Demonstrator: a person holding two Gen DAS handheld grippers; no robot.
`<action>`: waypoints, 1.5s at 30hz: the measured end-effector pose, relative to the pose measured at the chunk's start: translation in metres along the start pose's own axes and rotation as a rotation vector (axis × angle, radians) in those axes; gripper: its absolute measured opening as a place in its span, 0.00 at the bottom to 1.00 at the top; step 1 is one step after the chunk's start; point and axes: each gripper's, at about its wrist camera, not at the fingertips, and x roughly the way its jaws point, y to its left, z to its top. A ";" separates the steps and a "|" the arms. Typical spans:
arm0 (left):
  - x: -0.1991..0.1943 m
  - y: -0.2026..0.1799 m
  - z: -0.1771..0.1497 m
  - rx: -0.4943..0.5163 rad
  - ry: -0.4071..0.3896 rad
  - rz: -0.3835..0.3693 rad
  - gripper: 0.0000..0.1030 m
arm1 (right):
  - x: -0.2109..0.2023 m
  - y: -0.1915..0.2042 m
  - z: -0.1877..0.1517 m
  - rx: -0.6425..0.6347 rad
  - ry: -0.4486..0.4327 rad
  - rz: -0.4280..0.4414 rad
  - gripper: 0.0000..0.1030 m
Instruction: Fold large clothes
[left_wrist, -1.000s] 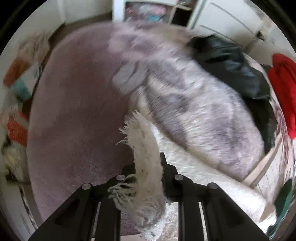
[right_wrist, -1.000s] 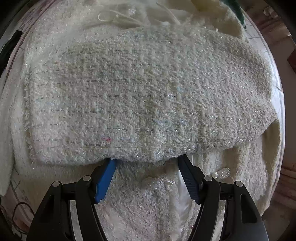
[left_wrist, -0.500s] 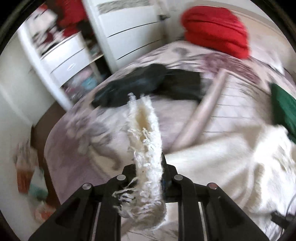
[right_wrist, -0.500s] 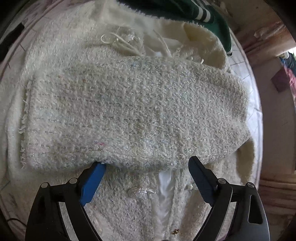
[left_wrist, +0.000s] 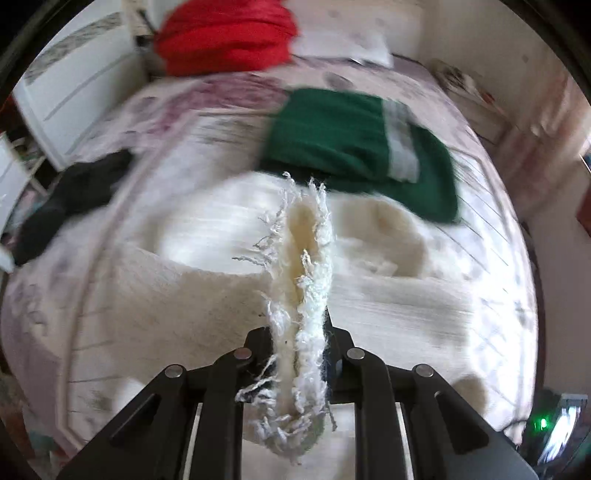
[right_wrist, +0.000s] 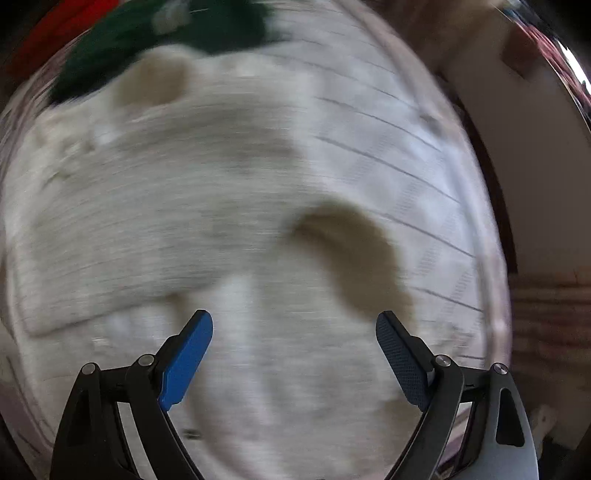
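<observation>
A large cream tweed jacket (left_wrist: 192, 295) lies spread on the bed. My left gripper (left_wrist: 301, 332) is shut on its fringed edge (left_wrist: 306, 251), which stands up between the jaws above the rest of the jacket. In the right wrist view the same jacket (right_wrist: 166, 206) fills the frame, blurred. My right gripper (right_wrist: 294, 343) is open and empty, its blue pads (right_wrist: 188, 354) wide apart a little above the cloth.
A folded green garment (left_wrist: 354, 147) lies just beyond the jacket, also in the right wrist view (right_wrist: 155, 40). A red garment (left_wrist: 225, 33) sits at the far end of the bed, a black one (left_wrist: 70, 192) at the left. White drawers (left_wrist: 74, 81) stand at the left.
My left gripper has swung right with the fringed edge, from the bed's left side to over the jacket. My right gripper has pulled back from the folded sleeve and opened wider.
</observation>
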 end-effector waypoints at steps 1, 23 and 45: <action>0.009 -0.022 0.000 0.011 0.019 -0.012 0.13 | 0.003 -0.018 0.002 0.022 0.003 -0.002 0.89; 0.000 0.017 0.000 -0.162 -0.024 -0.080 0.82 | 0.006 -0.105 0.033 0.270 0.066 0.607 0.89; 0.042 0.166 -0.018 -0.383 0.084 0.176 0.82 | -0.014 0.019 0.126 0.004 -0.114 0.425 0.08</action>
